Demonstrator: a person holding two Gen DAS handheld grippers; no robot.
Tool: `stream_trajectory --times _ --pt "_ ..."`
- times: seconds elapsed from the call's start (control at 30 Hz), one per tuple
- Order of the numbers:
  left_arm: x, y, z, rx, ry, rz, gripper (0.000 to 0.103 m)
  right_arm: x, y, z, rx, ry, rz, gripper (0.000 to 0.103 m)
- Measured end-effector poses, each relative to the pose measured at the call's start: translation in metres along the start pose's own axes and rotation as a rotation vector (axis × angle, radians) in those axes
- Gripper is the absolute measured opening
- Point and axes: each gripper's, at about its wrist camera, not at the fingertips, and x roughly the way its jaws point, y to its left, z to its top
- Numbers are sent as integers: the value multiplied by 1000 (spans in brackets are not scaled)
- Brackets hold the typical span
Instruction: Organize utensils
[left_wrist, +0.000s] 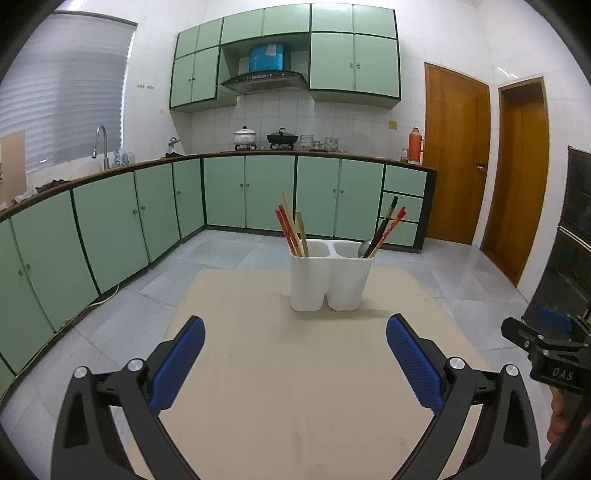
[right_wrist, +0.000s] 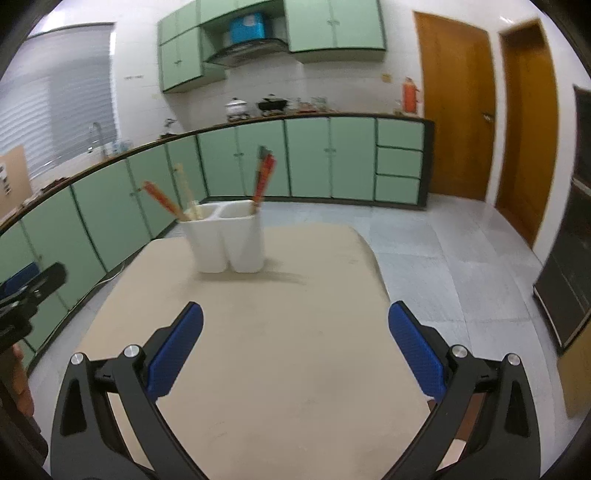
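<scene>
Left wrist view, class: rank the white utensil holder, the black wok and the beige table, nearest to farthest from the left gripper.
1. Beige table, directly under the left gripper.
2. White utensil holder, on the table's far end.
3. Black wok, on the back counter.

We note the white holder (left_wrist: 330, 280) as smooth, slightly glossy plastic. The table (left_wrist: 295, 369) top is matt beige, faintly scuffed. The chopsticks (left_wrist: 295, 230) look like wood, some lacquered red. The spoon (left_wrist: 364, 248) appears to be metal, though it is small. Gripper pads (left_wrist: 413, 360) are blue, textured rubber or plastic
</scene>
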Motion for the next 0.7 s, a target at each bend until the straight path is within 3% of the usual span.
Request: stream_trajectory --times 0.37,0.7 --pt "-32 -7 12 18 -52 20 97 -38 14 22 -14 -63 96 97" --pt "-55 -6 20 4 -106 10 97 -64 26 36 -58 -117 115 97"
